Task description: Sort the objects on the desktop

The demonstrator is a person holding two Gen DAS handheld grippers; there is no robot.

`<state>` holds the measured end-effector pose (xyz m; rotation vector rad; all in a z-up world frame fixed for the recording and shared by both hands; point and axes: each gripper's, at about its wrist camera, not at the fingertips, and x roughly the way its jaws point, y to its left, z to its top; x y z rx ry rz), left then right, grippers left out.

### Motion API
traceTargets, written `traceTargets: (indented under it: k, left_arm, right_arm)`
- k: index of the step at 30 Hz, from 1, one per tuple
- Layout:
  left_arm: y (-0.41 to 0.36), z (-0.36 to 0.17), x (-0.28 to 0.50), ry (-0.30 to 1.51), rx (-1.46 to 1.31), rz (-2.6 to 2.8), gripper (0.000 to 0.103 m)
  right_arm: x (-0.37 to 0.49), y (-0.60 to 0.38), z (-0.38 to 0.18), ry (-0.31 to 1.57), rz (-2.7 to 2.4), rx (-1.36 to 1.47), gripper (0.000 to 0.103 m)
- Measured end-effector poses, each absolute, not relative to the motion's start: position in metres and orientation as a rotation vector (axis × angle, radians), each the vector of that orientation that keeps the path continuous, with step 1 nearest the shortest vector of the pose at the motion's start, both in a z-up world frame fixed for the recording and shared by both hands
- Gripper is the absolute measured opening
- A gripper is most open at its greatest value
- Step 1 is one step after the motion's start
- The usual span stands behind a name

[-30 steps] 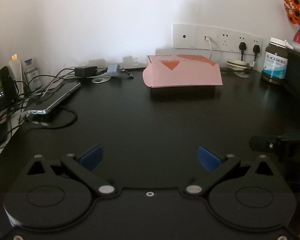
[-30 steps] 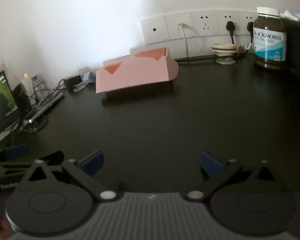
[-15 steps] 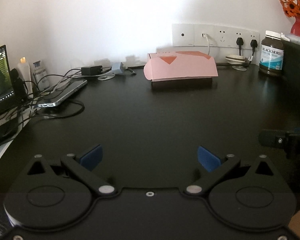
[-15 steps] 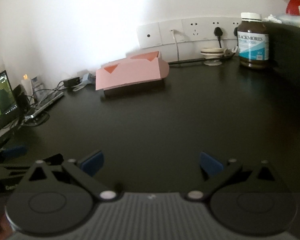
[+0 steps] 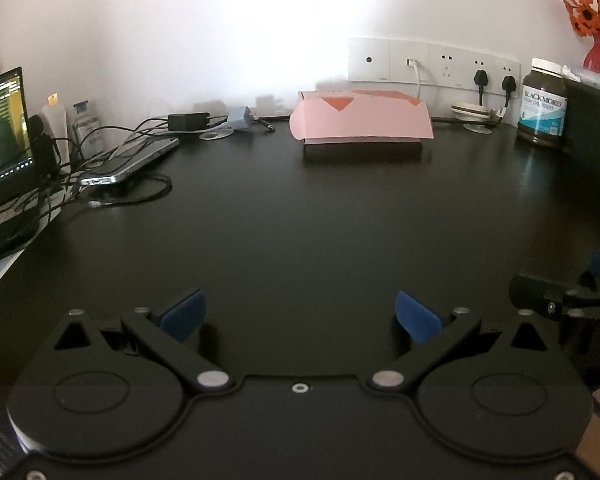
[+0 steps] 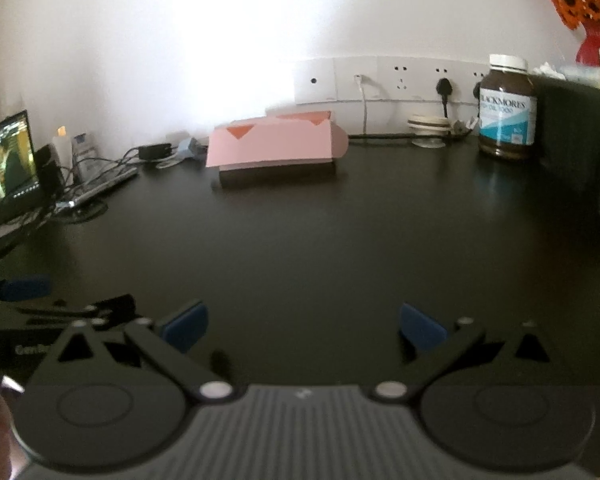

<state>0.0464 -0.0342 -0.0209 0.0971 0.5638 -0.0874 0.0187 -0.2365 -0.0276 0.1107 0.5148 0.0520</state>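
both the left gripper [image 5: 299, 314] and right gripper [image 6: 303, 327] hover spread wide and empty over the black desk [image 5: 300, 216], while the pink box [image 5: 361, 119] lies far back near the wall sockets [image 5: 432, 62], long axis left-to-right.

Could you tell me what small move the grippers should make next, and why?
Probably move the right gripper forward toward the pink box: both it and the left gripper are open and empty above bare desk, and the box lies far ahead.
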Motion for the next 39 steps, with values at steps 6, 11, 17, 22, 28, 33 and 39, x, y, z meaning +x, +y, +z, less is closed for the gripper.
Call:
traceTargets:
  k: [6,11,17,22,28,33,39]
  left_arm:
    - [-0.028,-0.022,0.042,0.571,0.057,-0.080,0.103]
    - [-0.028,-0.023,0.041,0.565,0.059,-0.081,0.103]
    - [-0.030,-0.023,0.041,0.563,0.071,-0.119,0.103]
    - [-0.033,-0.023,0.040,0.563,0.086,-0.169,0.103]
    - [-0.036,-0.025,0.039,0.555,0.096,-0.204,0.103]
    - [-0.036,-0.026,0.038,0.550,0.094,-0.209,0.103]
    - [-0.035,-0.026,0.038,0.545,0.093,-0.218,0.103]
  right_arm:
    - [0.012,-0.233,-0.029,0.504,0.057,0.092,0.102]
    - [0.009,-0.229,-0.032,0.499,0.050,0.055,0.102]
    - [0.002,-0.224,-0.036,0.487,0.049,0.011,0.102]
    - [0.000,-0.228,-0.036,0.482,0.041,0.013,0.102]
    - [-0.002,-0.232,-0.036,0.479,0.035,0.015,0.102]
    - [-0.004,-0.236,-0.038,0.466,0.043,0.012,0.102]
    - [-0.005,-0.237,-0.039,0.459,0.044,0.012,0.102]
